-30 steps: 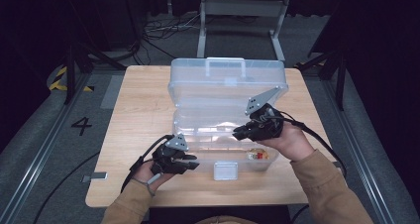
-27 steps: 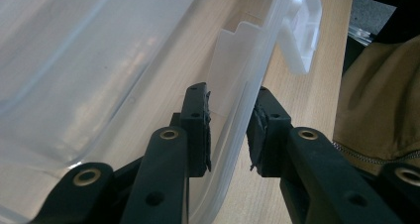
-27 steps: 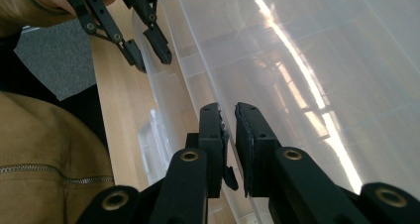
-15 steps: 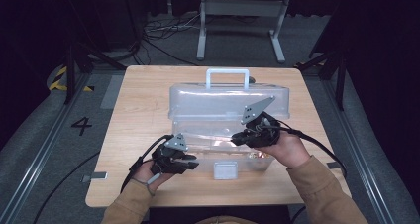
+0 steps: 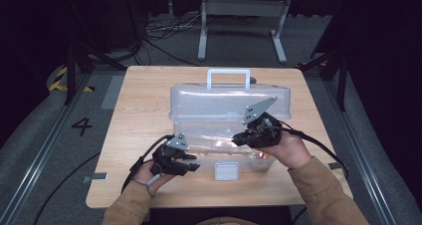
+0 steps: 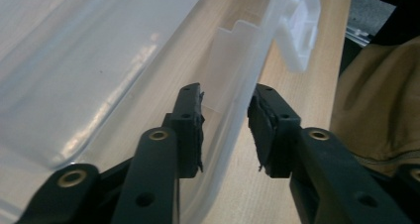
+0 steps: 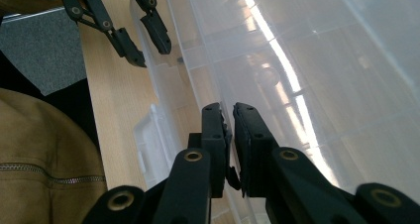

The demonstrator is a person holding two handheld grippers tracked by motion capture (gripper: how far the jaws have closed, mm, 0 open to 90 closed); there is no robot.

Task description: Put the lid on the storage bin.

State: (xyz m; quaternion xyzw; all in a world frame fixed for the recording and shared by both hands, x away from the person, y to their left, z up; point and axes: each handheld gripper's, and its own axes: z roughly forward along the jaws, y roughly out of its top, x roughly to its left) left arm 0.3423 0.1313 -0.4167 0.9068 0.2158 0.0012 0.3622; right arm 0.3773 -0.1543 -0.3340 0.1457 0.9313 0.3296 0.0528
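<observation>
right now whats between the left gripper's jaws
The clear box's front wall stands between the left gripper's open pads, untouched, in the left gripper view.

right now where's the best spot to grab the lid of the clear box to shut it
Grip the lid by its free front edge, coming from the person's side. That rim is thin and juts out over the box, so tongs can pinch it; its broad top panel is too wide.

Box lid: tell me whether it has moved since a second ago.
Yes. The lid, held by the right gripper, has swung down toward the box base, which stays on the table.
</observation>
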